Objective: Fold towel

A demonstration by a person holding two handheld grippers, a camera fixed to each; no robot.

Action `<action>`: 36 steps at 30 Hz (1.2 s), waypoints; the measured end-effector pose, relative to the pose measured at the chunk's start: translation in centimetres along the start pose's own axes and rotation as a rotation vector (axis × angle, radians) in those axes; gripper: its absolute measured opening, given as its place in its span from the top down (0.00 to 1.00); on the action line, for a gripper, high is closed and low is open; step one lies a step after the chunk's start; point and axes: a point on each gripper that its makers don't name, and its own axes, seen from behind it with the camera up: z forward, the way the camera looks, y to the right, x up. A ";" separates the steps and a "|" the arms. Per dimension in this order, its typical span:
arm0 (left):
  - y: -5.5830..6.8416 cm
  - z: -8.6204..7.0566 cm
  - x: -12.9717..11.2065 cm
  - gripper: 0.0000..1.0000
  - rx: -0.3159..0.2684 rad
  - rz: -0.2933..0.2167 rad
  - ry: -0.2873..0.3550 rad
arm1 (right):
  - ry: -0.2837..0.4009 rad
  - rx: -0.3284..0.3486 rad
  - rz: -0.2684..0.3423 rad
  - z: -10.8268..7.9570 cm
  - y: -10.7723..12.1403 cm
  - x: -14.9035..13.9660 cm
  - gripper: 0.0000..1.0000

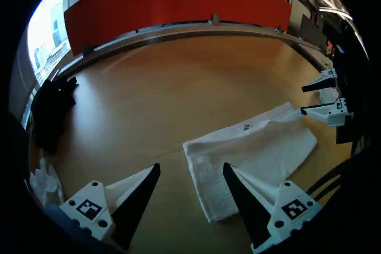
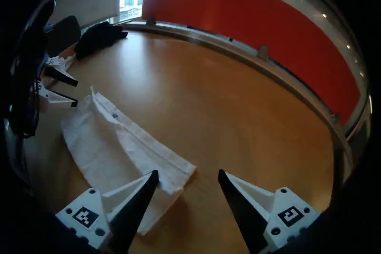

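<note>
A white towel (image 1: 252, 151) lies on the wooden table (image 1: 166, 87), folded lengthwise with a narrower layer on top. My left gripper (image 1: 189, 166) is open just above the towel's near short end, with nothing between its fingers. In the left gripper view the right gripper (image 1: 303, 99) is open at the towel's far end. In the right gripper view the towel (image 2: 119, 147) runs away to the left. My right gripper (image 2: 187, 172) stands open over the towel's near corner and holds nothing. Beyond the towel's far end, the left gripper (image 2: 76, 95) is open.
A red partition (image 1: 176, 1) runs along the table's far edge behind a metal rail. A black bundle (image 1: 50, 106) lies near one table end, and shows as the black bundle (image 2: 100, 35) near a chair (image 2: 64, 32). Something white and crumpled (image 1: 45, 185) sits by the near edge.
</note>
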 end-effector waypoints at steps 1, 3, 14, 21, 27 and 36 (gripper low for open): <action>0.0 -0.1 0.0 0.02 0.001 0.001 0.000 | 0.003 -0.001 0.001 -0.1 0.0 0.1 0.03; 0.0 -0.2 -0.1 0.02 0.003 0.001 0.001 | 0.009 -0.002 0.005 -0.3 0.0 0.4 0.03; -0.2 -1.5 -0.5 0.02 0.012 -0.011 0.011 | 0.029 -0.001 0.008 -1.8 -0.4 0.9 0.00; -0.5 -2.3 -0.8 0.02 0.020 -0.017 0.015 | 0.029 -0.001 0.013 -2.7 -0.9 0.4 0.00; -0.7 -3.2 -1.3 0.02 0.028 -0.023 0.018 | 0.029 0.000 0.017 -3.7 -1.6 -0.2 0.00; -1.0 -5.1 -2.8 0.02 0.045 -0.044 0.019 | 0.030 -0.001 0.019 -5.4 -2.8 -1.2 0.00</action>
